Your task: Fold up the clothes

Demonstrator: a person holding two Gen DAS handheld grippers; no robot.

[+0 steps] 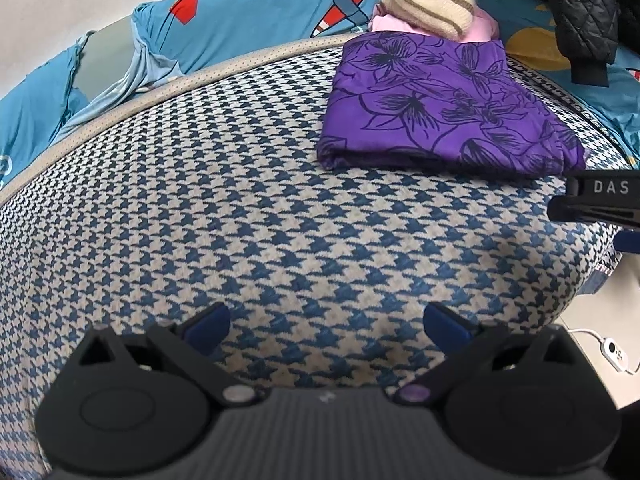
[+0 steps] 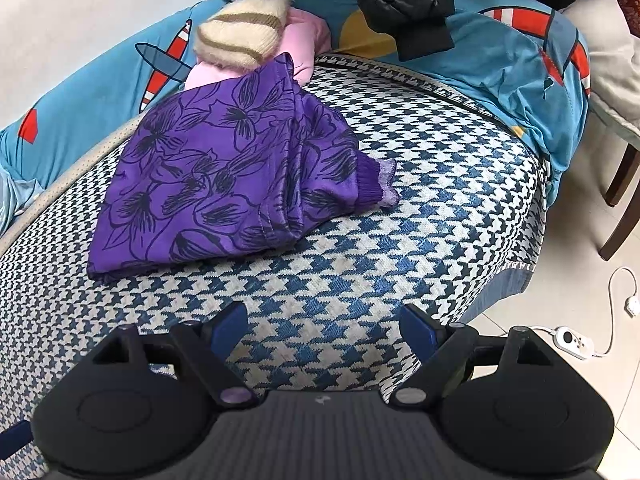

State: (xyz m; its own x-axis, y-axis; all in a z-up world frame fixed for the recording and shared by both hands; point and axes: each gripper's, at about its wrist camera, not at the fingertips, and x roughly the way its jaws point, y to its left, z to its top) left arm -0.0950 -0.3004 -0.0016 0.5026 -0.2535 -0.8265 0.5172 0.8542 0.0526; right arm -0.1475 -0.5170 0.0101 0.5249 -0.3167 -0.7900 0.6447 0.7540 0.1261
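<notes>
A folded purple garment with a black flower print (image 1: 444,116) (image 2: 224,172) lies on the blue-and-white houndstooth cushion (image 1: 260,232) (image 2: 420,184), a ribbed cuff sticking out at its right side. Behind it sit a pink garment (image 1: 482,28) (image 2: 308,36) and a cream knit with brown stripes (image 1: 432,4) (image 2: 244,36). My left gripper (image 1: 326,326) hovers open over bare cushion, well short of the purple garment. My right gripper (image 2: 322,330) is also open with nothing between its fingers, in front of the garment; its tip shows at the right edge of the left wrist view.
A blue sheet with red-and-white aeroplanes (image 1: 248,20) (image 2: 520,64) lies behind the cushion. A black quilted jacket (image 1: 584,12) (image 2: 404,0) hangs at the back. To the right are floor tiles, a white corded controller (image 2: 572,340) and dark chair legs (image 2: 618,208).
</notes>
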